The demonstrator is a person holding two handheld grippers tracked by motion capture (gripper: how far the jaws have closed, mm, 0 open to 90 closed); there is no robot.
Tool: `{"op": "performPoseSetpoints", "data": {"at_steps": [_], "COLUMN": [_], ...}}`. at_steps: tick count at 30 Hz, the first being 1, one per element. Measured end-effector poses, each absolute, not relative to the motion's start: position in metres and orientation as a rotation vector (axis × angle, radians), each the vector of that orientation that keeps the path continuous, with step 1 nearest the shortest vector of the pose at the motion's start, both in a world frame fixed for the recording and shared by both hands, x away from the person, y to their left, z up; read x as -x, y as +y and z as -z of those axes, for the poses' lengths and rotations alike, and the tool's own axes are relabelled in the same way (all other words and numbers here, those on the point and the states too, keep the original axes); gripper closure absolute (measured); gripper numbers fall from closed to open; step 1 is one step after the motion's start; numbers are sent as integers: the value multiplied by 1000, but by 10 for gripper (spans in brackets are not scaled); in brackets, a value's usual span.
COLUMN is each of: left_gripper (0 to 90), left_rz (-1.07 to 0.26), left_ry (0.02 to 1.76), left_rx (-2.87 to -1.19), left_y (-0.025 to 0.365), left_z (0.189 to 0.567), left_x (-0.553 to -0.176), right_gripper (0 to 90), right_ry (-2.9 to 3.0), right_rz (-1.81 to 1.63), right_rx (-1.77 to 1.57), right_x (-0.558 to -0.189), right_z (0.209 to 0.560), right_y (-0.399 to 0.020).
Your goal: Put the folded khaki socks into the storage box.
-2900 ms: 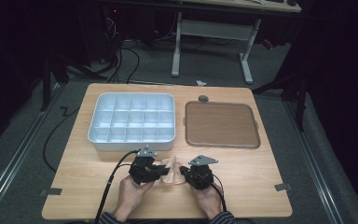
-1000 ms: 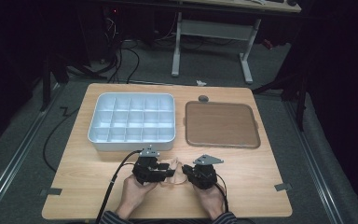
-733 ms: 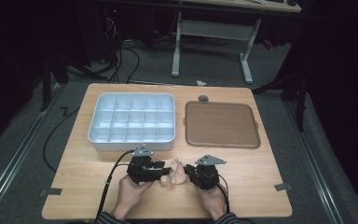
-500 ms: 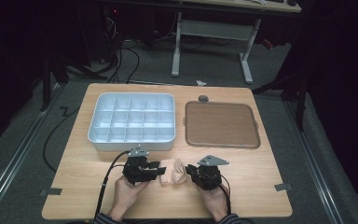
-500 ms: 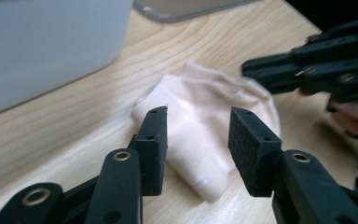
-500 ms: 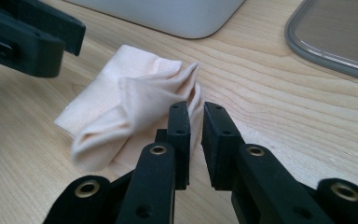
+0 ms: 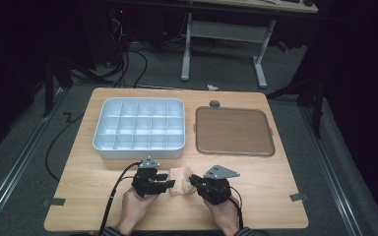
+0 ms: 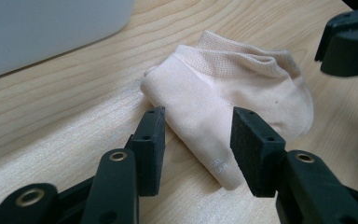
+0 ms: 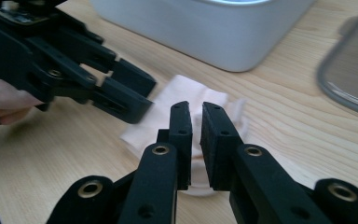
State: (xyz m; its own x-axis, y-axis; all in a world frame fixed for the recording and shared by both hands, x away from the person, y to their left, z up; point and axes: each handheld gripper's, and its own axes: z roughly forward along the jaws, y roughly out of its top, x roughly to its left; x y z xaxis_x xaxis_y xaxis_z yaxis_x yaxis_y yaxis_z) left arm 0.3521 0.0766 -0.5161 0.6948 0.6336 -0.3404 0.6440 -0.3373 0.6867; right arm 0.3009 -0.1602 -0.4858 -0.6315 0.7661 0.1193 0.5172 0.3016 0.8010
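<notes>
**Sock folded at the near edge, between two grippers**

Sock point(image 7: 181, 174), pale peach, lay folded on the wooden table point(image 7: 275, 196), near the person's edge and just in front of the white compartment tray point(image 7: 139, 128). In the left gripper view its ribbed cuff faced away, towards the far side, and small white lettering showed near the closest corner.

Left gripper point(image 7: 170, 184) sat at the sock's left side, jaws apart. They had just been opening. In the left gripper view one end of the sock point(image 8: 223, 112) lay in the gap between the two black pads point(image 8: 151, 140); neither pad pressed on the cloth.

Right gripper point(image 7: 195, 181) was at the sock's right side. In its own view the jaws stood nearly together, a thin slit left between the pads, with the sock point(image 9: 186, 100) behind and below them. Whether any cloth was pinched in that slit could not be told; the fabric there was blurred.

Both hands came in from the table's near edge, left hand point(image 7: 135, 209) and right hand point(image 7: 226, 216) each wrapped around its gripper body, cables trailing back.

Brown tray point(image 7: 235, 130) lay to the right of the white one, well apart from the sock. A small dark round object point(image 7: 215, 103) sat just beyond its far edge.
</notes>
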Motion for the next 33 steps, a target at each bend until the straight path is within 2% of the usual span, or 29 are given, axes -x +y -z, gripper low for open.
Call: {"op": "performPoseSetpoints", "data": {"at_steps": [6, 13, 33], "left_gripper": [550, 559, 561], "left_rz": [4, -62, -79], "left_ry": [976, 990, 1012], "left_rx": [-2064, -2112, -2110], "left_y": [73, 67, 65], "left_z": [518, 523, 523], "left_x": [-353, -351, -347], "right_gripper": [829, 828, 811], "right_ry": [2336, 2327, 2335], "right_rz": [-1200, -1118, -1054], "right_rx": [-1148, -1220, -1188], "right_x": [-307, -312, -314], "right_z": [496, 512, 525], "right_y": [-146, -157, -161]}}
